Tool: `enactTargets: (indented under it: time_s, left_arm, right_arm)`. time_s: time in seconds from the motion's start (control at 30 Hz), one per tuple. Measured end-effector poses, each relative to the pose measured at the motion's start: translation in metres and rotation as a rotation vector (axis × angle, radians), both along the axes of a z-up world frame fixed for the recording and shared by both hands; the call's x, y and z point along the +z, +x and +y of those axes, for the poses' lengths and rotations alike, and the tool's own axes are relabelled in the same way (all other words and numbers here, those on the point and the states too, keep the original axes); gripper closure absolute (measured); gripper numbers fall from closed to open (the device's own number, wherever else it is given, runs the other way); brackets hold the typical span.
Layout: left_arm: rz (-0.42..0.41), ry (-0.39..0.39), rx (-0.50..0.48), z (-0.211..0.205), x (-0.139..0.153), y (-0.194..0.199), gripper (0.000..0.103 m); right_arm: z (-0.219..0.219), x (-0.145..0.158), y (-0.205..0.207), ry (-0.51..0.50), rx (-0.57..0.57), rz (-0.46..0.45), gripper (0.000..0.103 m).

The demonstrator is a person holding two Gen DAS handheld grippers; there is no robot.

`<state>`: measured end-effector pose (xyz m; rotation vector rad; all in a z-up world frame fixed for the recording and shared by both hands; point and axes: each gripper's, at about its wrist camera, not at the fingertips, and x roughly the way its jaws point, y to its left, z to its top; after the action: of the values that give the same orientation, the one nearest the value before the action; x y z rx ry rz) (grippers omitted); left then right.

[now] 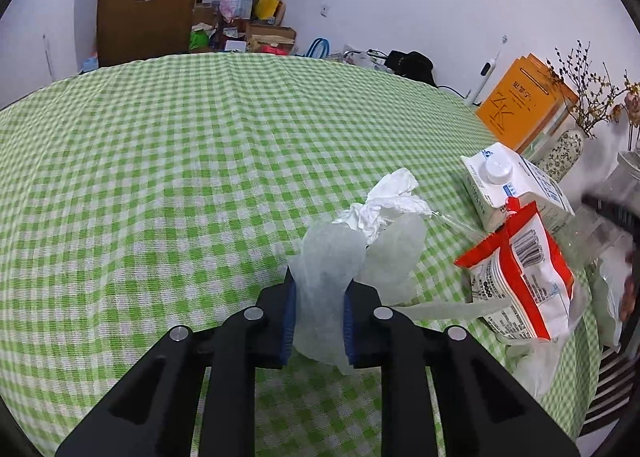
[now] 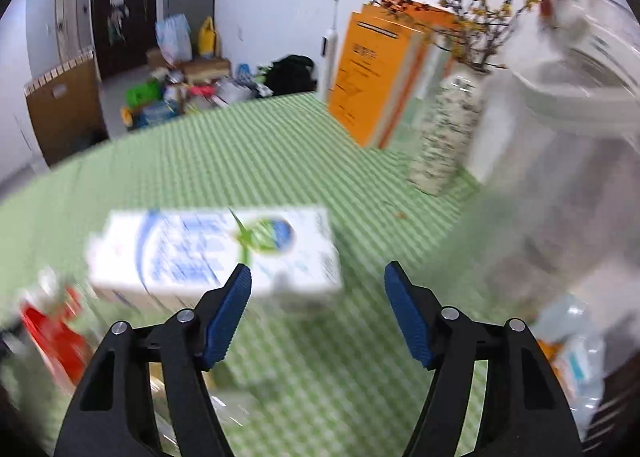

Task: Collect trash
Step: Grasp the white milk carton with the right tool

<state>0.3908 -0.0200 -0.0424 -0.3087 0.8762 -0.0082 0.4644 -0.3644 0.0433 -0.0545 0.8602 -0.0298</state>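
Left gripper (image 1: 319, 321) pinching translucent white wrapper (image 1: 326, 277) between blue pads, holding it over green checked tablecloth (image 1: 160, 177); crumpled tissue (image 1: 390, 201) lying just beyond it; I'm seeing milk carton (image 1: 508, 185) on its side further right, red snack bag (image 1: 520, 277) beside it; right gripper (image 2: 318, 313) showing jaws spread, nothing between, carton (image 2: 212, 253) blurred ahead-left, clear container (image 2: 560, 157) at right

Left tongs (image 1: 319, 321) clamp a translucent bag (image 1: 326, 269) — crumpled tissue (image 1: 390, 203) seemingly inside — above the checked tablecloth (image 1: 160, 177).
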Motion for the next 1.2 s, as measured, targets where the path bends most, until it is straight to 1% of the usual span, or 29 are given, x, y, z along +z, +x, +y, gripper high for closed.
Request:
enactTargets:
  time_s: [0.07,0.17,0.2,0.27,0.3,0.33,0.43,0.5,0.53,0.6,0.63,0.7,0.73,0.8,0.83,0.87,0.97,1.03,1.1,1.13,1.2]
  left_arm:
    - [-0.002,-0.011,-0.012,-0.003,0.000,0.001,0.086]
    - [-0.006,-0.034,-0.025,-0.002,0.002,0.002,0.086]
    - [-0.008,-0.038,-0.028,-0.002,0.003,0.004,0.086]
    - [-0.012,-0.050,-0.041,0.000,0.003,0.005,0.086]
    - [-0.015,-0.058,-0.046,0.003,0.004,0.003,0.086]
    - [-0.022,-0.071,-0.055,0.004,0.004,0.003,0.086]
    - [-0.020,-0.105,-0.080,0.008,0.004,0.001,0.086]
    - [-0.020,-0.106,-0.088,0.007,0.004,0.001,0.086]
    - [-0.021,-0.106,-0.089,0.005,0.004,0.001,0.086]
    - [-0.020,-0.107,-0.088,0.005,0.005,0.002,0.086]
    - [-0.021,-0.110,-0.084,0.005,0.005,0.002,0.086]
    - [-0.019,-0.110,-0.076,0.006,0.005,0.002,0.086]
    - [-0.015,-0.113,-0.070,0.007,0.004,0.002,0.086]
    - [-0.005,-0.121,-0.066,0.009,0.003,0.002,0.086]
    - [-0.005,-0.124,-0.066,0.010,0.003,0.001,0.086]
    - [-0.007,-0.119,-0.065,0.010,0.004,0.001,0.086]
    - [-0.014,-0.117,-0.065,0.009,0.005,-0.002,0.086]
    - [-0.020,-0.125,-0.071,0.009,0.006,-0.002,0.086]
    - [-0.025,-0.148,-0.079,0.010,0.007,-0.003,0.086]
    - [-0.030,-0.172,-0.083,0.013,0.008,-0.002,0.086]
    - [-0.038,-0.207,-0.083,0.016,0.009,-0.002,0.086]
  right_arm:
    - [-0.002,-0.001,0.022,0.078,0.007,0.045,0.036]
    - [-0.013,-0.009,0.051,0.174,-0.042,0.110,0.036]
    - [-0.019,-0.012,0.058,0.205,-0.066,0.125,0.041]
    - [-0.029,-0.019,0.065,0.296,-0.110,0.155,0.047]
    - [-0.032,-0.023,0.064,0.344,-0.119,0.166,0.051]
    - [-0.036,-0.028,0.063,0.388,-0.132,0.173,0.051]
    - [-0.039,-0.035,0.049,0.449,-0.127,0.175,0.054]
    - [-0.039,-0.039,0.033,0.517,-0.113,0.183,0.063]
    - [-0.036,-0.040,0.022,0.561,-0.100,0.182,0.065]
    - [-0.023,-0.040,0.002,0.642,-0.041,0.197,0.065]
    - [-0.006,-0.037,-0.011,0.659,0.045,0.215,0.065]
    - [0.016,-0.027,-0.022,0.615,0.150,0.215,0.065]
    - [0.029,-0.016,-0.026,0.512,0.195,0.189,0.062]
    - [0.053,0.000,-0.030,0.233,0.256,0.098,0.033]
    - [0.065,0.005,-0.030,0.130,0.309,0.051,0.031]
    - [0.072,0.004,-0.028,0.097,0.348,0.045,0.031]
    - [0.093,-0.007,-0.017,0.080,0.450,0.105,0.031]
    - [0.105,-0.015,-0.012,0.036,0.510,0.110,0.024]
    - [0.112,-0.023,-0.008,-0.009,0.531,0.120,0.020]
    - [0.108,-0.031,-0.007,-0.019,0.536,0.128,0.018]
    - [0.101,-0.040,-0.004,0.015,0.543,0.149,0.014]
